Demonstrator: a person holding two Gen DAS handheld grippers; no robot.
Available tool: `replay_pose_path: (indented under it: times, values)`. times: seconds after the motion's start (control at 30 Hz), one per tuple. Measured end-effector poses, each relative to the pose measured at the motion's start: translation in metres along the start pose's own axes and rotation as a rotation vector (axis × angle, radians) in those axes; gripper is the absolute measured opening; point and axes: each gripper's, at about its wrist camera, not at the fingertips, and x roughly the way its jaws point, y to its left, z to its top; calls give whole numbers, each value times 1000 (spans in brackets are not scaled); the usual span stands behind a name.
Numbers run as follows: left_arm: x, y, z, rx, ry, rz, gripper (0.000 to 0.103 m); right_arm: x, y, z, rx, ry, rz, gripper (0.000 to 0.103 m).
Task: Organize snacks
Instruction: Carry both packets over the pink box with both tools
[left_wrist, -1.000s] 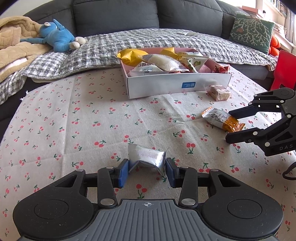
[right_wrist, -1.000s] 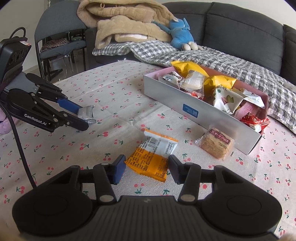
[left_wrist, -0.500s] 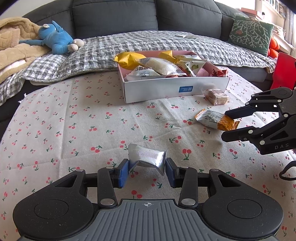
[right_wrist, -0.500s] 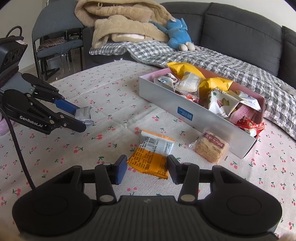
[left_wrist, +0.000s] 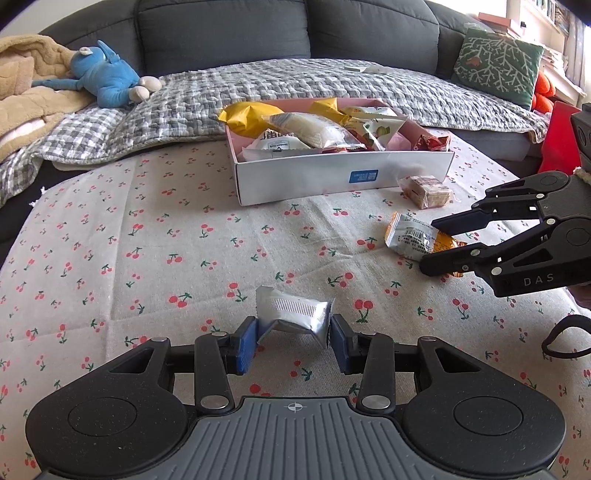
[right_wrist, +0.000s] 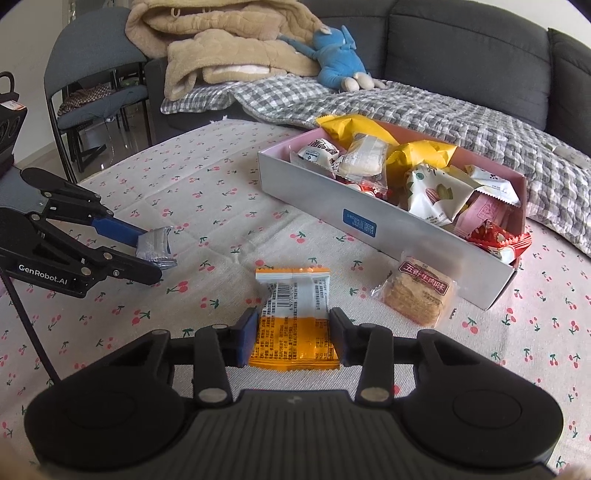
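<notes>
My left gripper (left_wrist: 293, 341) is shut on a crumpled silver snack packet (left_wrist: 291, 314) and holds it above the cherry-print tablecloth; it also shows in the right wrist view (right_wrist: 155, 246). My right gripper (right_wrist: 293, 341) is shut on an orange and white snack packet (right_wrist: 293, 314), also seen in the left wrist view (left_wrist: 413, 240). A white box with a pink inside (left_wrist: 332, 177), filled with several snack packets, stands at the far side of the table. A brown biscuit packet (right_wrist: 415, 295) lies beside the box's front wall.
A grey sofa with a checked blanket (left_wrist: 295, 85), a blue plush toy (left_wrist: 107, 81) and a green cushion (left_wrist: 496, 70) lies behind the table. A chair (right_wrist: 92, 85) stands at the far left in the right wrist view.
Both grippers have risen and drawn back a little from the box, each with its packet. The orange packet has closed in between the right fingers.
</notes>
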Motion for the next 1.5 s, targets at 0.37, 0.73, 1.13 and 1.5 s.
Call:
replay_pose_path:
  times: [0.37,0.73,1.13,1.5]
  values:
    - [-2,1,6,-11,-26,12,40,-8,1,7,-27,-41,-8,35]
    - [1,-5,32,-26,-82,32,40,-15,-20,30,11,-113,-61,35]
    - [9,-11,82,-17,-135,58,40,-22,-71,56,137,-206,-151,36]
    - [44,-8,134,10,-148,111,40,-9,-101,57,209,-195,-192,36]
